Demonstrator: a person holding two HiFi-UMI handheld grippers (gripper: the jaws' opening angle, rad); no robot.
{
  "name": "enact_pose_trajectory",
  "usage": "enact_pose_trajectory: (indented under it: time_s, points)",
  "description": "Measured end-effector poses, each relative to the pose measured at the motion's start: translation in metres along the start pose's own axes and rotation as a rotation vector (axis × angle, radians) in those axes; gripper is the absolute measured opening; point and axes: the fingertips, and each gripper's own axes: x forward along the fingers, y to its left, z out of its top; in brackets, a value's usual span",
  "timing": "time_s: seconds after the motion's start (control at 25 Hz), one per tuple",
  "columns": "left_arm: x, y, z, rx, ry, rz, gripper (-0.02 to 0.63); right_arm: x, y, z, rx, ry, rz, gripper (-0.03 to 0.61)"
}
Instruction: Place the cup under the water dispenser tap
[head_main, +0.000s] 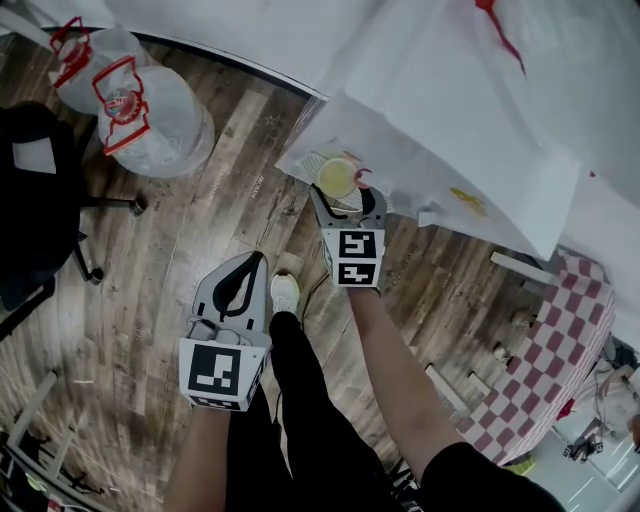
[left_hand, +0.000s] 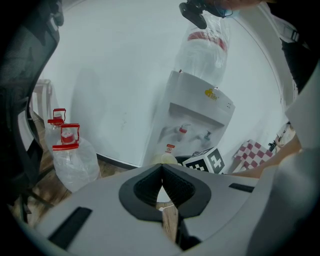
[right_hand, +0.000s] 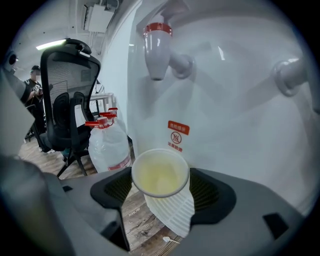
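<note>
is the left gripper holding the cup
No, the left gripper is shut with nothing between its jaws, while the cup sits clamped in the right gripper.

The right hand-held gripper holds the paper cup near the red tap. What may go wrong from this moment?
1. The right hand-held gripper clamps the ribbed paper cup by its thin wall; more squeeze may crush it, less may drop it.
2. The cup looks tilted, not upright, so it may tip when released.
3. The red tap sits above the cup; a small offset may let water miss it.
</note>
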Motion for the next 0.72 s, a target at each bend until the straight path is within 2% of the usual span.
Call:
enact_pose_trajectory:
  time_s: [0.72]
  points:
    - [-0.026,-0.003,0.017,0.048,-0.011,-0.013,0.014,-0.031,0.007,0.002,-0.011,0.038,0.001,0.358]
